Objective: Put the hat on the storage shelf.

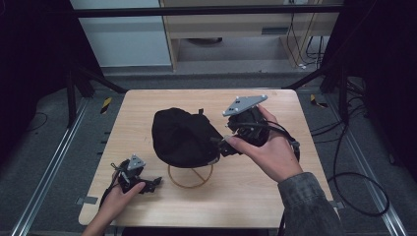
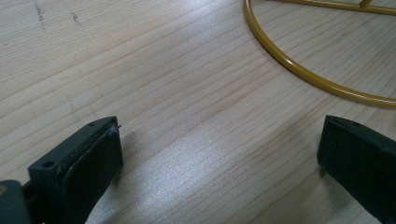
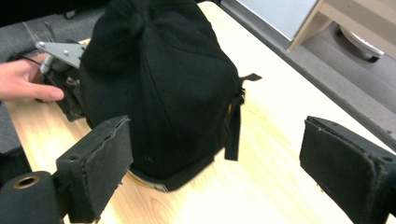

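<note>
A black cap (image 1: 182,137) sits over a yellow wire stand (image 1: 191,179) in the middle of the wooden table (image 1: 255,196). My right gripper (image 1: 222,146) is held at the cap's right side, pointing at it. In the right gripper view the cap (image 3: 168,84) stands just ahead of my right gripper (image 3: 215,140); the jaws are wide open, the left one close to the cap's lower edge, and nothing is pinched. My left gripper (image 1: 155,183) rests low at the front left, open, with bare wood between its jaws (image 2: 222,135) and the stand's ring (image 2: 299,70) beyond.
A strap (image 3: 232,130) hangs from the cap's back edge. The table's far edge drops to a grey floor (image 1: 236,81), with cables (image 1: 354,187) on the right. The left hand (image 3: 23,84) and its gripper sit behind the cap in the right gripper view.
</note>
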Motion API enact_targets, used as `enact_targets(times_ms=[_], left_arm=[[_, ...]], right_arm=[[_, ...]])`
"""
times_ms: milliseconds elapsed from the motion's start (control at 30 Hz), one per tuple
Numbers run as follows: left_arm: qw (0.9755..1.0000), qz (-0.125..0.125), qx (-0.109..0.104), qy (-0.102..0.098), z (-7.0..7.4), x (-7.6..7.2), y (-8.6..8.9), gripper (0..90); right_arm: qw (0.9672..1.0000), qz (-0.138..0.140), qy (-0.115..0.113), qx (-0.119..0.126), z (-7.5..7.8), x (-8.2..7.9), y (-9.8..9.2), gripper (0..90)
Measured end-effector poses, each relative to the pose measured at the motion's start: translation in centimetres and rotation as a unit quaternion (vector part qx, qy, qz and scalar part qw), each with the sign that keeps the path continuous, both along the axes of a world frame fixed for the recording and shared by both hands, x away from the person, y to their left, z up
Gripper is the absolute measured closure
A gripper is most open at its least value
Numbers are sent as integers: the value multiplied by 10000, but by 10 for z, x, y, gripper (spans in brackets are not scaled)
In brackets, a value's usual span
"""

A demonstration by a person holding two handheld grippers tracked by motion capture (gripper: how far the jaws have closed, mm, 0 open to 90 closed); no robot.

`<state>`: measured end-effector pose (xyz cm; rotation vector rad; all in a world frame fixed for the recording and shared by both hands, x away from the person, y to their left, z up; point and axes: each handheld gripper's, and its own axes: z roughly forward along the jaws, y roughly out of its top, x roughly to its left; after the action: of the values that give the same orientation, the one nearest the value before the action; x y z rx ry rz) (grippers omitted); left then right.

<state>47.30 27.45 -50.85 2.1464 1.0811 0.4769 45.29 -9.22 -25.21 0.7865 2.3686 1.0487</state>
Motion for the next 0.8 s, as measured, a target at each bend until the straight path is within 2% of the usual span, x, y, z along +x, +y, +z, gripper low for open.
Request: enact_targets(times_ms=[267, 533, 567, 667, 800], left_arm=[[10000, 1, 0, -1, 0, 0, 0, 0], [10000, 1, -5, -3, 0, 0, 0, 0], [10000, -6, -17, -8, 0, 0, 0, 0], [10000, -9, -14, -11, 0, -1, 0, 0], [10000, -7, -17, -11, 0, -1, 0, 0]], right_arm=[[9999, -136, -21, -84, -2, -6, -16, 108], [9993, -368, 26, -102, -18, -11, -35, 111], [9988, -478, -70, -102, -25, -13, -41, 119], [9979, -636, -94, -97, -34, -14, -48, 133], [9976, -679, -58, -111, -48, -16, -54, 147]])
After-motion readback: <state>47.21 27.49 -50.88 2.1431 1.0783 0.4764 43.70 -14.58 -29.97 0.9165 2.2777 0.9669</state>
